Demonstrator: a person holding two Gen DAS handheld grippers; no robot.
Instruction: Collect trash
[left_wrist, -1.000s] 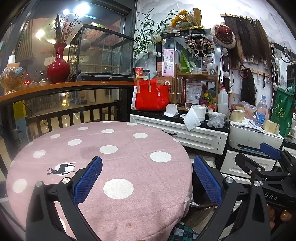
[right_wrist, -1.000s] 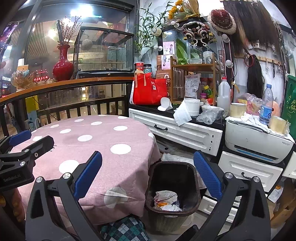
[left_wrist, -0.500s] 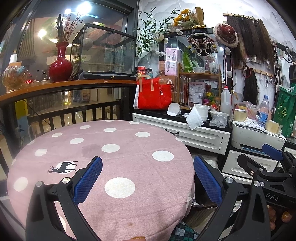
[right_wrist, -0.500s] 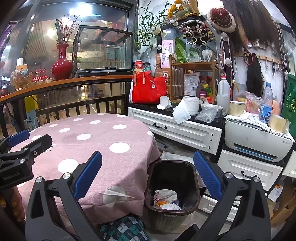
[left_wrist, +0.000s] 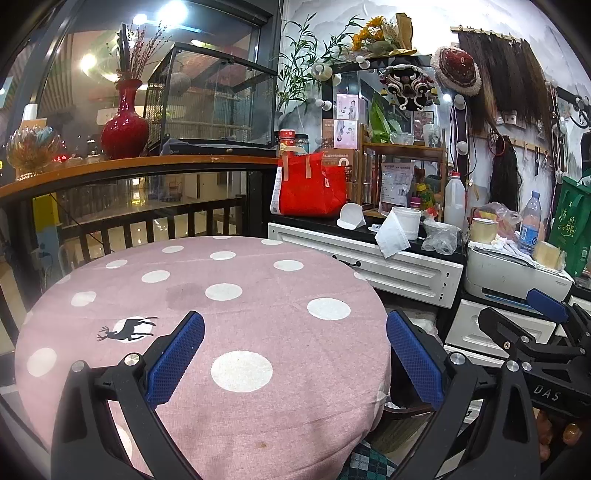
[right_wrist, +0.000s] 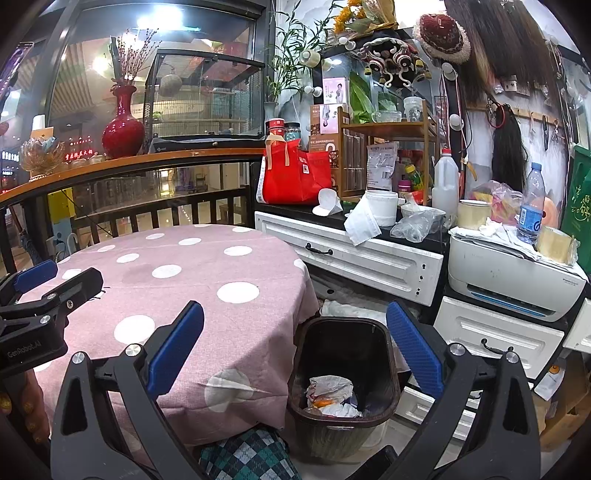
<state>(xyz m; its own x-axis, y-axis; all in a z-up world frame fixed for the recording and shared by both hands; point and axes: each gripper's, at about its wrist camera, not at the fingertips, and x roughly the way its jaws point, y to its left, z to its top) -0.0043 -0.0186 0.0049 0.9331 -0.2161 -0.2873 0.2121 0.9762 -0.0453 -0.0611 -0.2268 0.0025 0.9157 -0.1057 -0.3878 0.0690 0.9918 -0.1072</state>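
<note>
Round table (left_wrist: 229, 332), pink white-dotted tablecloth (right_wrist: 207, 280) draped over it

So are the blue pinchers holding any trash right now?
No. The left gripper and the right gripper are both open with nothing between their pads. Crumpled trash sits in the bin.

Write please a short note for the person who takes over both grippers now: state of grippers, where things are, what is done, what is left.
Left gripper: open, empty, above the round pink table with white dots.
Right gripper: open, empty, above the dark plastic trash bin on the floor beside the table.
Done: crumpled paper trash lies in the bin; no trash shows on the tablecloth.
Left: nothing visible on the table; check around it.
</note>
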